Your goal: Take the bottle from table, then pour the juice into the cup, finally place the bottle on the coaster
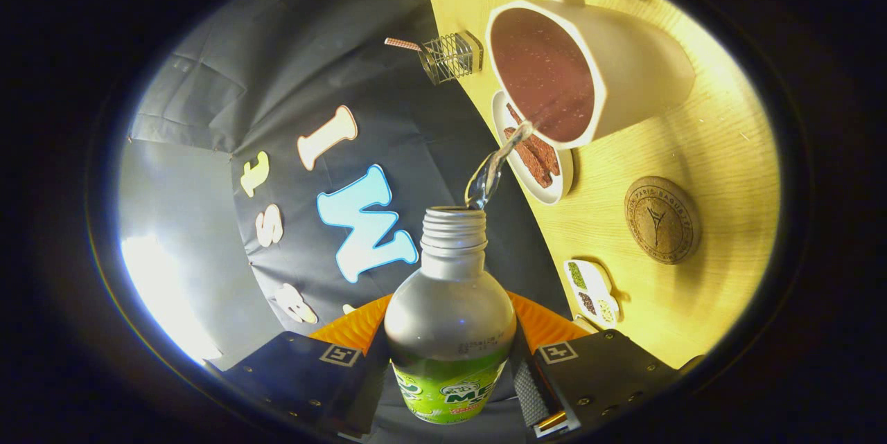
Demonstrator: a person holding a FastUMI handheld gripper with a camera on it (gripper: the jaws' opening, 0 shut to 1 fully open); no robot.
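The gripper (449, 354) is clamped on the bottle (449, 319), one finger pressing each side of its lower body near the green label. The bottle is uncapped and tilted, its threaded neck pointing away from the fingers toward the cup (585, 73). A thin stream of clear liquid (495, 163) leaves the mouth and arcs into the cup, landing at its near rim. The cup is pale with a handle and already holds liquid. It stands on the wooden table (714, 139), beyond the fingers and to the right. Just beside the cup sits a small plate (533, 174) with brown strips on it. The round cork coaster (662, 220) lies bare on the table, right of the plate and apart from the cup. A little dish (592, 291) with compartments sits nearer, and a wire rack (450, 56) stands far off at the table's edge.
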